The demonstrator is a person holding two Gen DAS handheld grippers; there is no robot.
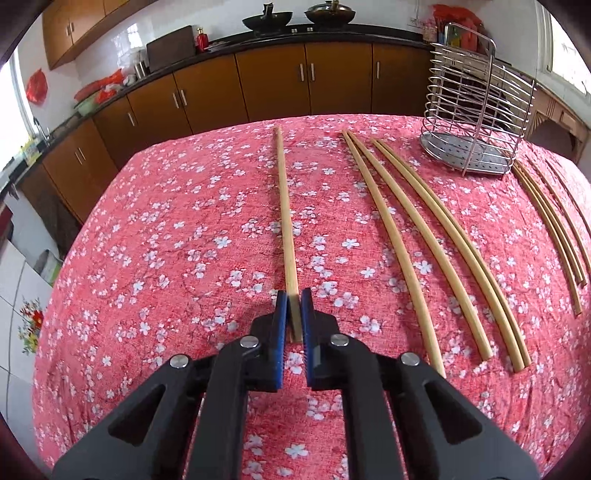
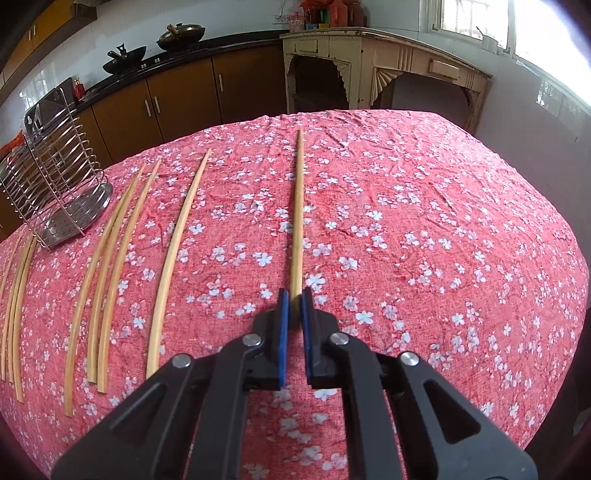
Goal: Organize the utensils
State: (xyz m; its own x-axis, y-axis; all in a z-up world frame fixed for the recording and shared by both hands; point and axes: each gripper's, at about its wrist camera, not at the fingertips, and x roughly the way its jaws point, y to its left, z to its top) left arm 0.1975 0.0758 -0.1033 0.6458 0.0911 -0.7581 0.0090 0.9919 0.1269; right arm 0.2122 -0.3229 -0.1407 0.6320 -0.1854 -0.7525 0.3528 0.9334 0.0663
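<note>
Left gripper [image 1: 294, 295] pinches one chopstick's [image 1: 285, 206] near end; right gripper [image 2: 294, 295] pinches another chopstick [image 2: 297, 206]. Both probably rest on the cloth. Lift level toward the wire holder [image 1: 476, 107].

The right gripper [image 2: 294, 295] is clamping the near end of a chopstick [image 2: 297, 206] lying on the floral cloth [image 2: 443, 240]; more chopsticks [image 2: 114, 258] and a wire rack [image 2: 55, 177] are sitting left.

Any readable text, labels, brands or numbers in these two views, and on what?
None readable.
Bottles and packets on the cream cabinet: labels too blurred.
Red bottle on the counter: no legible label.
Wire utensil holder, chopsticks, floral tablecloth: no text.
</note>
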